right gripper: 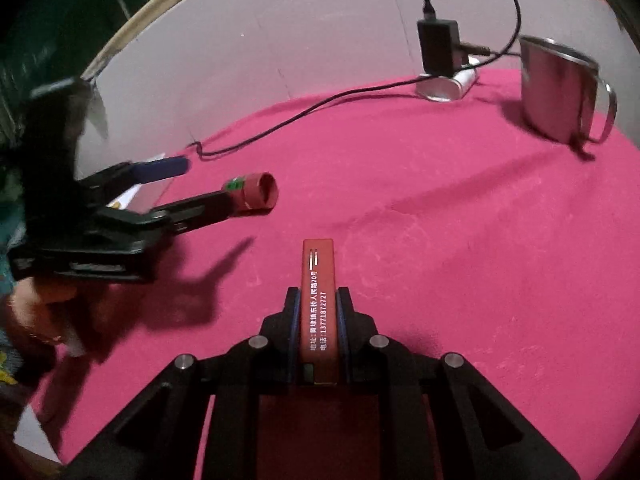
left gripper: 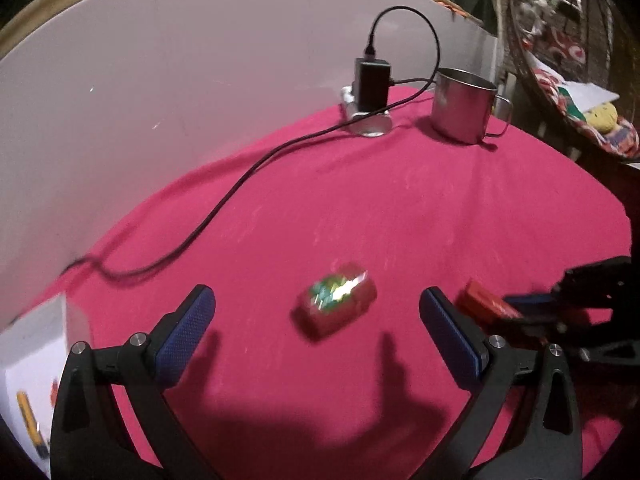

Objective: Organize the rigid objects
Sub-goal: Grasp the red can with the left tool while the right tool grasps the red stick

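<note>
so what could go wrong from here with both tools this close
The left tool is open around the small red cylinder, which lies on its side; a finger nudge could roll it away. The right tool, shut on the red lighter, sits just beside the left one, so they could bump. The black cable trailing over the cloth could snag.

On the pink tablecloth (left gripper: 400,208) there was one steel mug (left gripper: 464,106) near the far edge, one black charger (left gripper: 372,84) standing on one silver base (left gripper: 370,124), and one black cable (left gripper: 224,200). One small red roll (left gripper: 336,306) lay mid-cloth, one flat red lighter (right gripper: 318,300) sat near it, and one white box (left gripper: 32,360) stood at the left edge. Two grippers were present.
</note>
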Tool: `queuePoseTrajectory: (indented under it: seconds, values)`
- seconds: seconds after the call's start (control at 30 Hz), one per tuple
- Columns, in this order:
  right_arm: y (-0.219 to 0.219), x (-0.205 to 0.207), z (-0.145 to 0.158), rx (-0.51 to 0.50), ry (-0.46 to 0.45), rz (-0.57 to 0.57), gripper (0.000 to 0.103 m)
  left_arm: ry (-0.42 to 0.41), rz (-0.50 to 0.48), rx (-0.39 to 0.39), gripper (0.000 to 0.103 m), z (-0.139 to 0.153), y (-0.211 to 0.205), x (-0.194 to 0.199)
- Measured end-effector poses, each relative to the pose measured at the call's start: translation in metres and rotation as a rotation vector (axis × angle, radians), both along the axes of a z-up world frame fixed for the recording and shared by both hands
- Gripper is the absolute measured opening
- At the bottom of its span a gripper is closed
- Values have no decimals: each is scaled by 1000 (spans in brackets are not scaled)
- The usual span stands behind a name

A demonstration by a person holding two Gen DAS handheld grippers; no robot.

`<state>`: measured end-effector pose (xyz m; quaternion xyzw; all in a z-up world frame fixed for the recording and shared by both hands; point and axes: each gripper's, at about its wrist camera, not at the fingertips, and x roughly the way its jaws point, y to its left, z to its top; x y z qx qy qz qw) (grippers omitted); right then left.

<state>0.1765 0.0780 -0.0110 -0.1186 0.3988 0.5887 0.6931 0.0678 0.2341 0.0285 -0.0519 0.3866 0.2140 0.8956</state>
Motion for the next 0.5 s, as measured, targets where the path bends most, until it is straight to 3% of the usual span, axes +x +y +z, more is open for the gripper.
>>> queuePoseTrajectory:
  seconds: [0.13, 0.23, 0.3, 0.37, 0.43, 0.5]
  values:
    - [-5, 1, 0, 6, 13, 0, 16, 32, -79, 39, 102, -6, -5, 24]
    - [-9, 8, -3, 24, 59, 3, 16, 77, -115, 44, 86, -14, -8, 33]
    - [-4, 9, -5, 33, 86, 3, 16, 94, -127, 29, 69, -20, -9, 33]
    - [-5, 9, -6, 37, 93, 2, 16, 109, -136, 21, 68, -25, -11, 32]
    - [-5, 9, -6, 38, 95, 2, 16, 96, -152, 0, 56, -26, -14, 30]
    - [-3, 10, -7, 38, 95, 1, 16, 87, -162, -37, 34, -26, -16, 29]
